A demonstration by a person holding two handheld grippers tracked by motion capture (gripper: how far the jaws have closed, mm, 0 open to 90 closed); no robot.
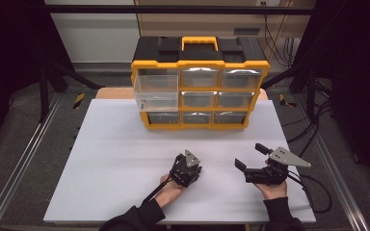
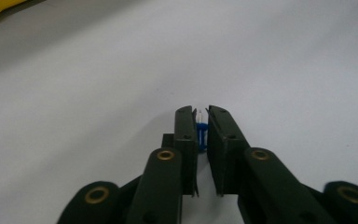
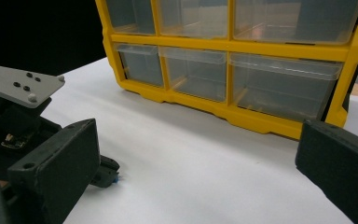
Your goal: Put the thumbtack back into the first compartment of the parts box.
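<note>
White surface (image 1: 125,159), drawer cabinet (image 1: 200,86) beyond both grippers. Left gripper (image 2: 201,126) pinches a small blue part (image 2: 201,132) on it; right gripper (image 1: 250,156) gapes wide, holding nothing.

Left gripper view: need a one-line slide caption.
Left hand-held gripper shut on a small blue-and-white part just above the white table, a yellow organizer corner showing top left.

The white table (image 1: 111,159) lies bare between the grippers and the yellow drawer cabinet (image 1: 200,89). Its pulled-out top-left drawer (image 1: 156,94) juts forward, seemingly overhanging the tabletop just in front of the cabinet.
</note>
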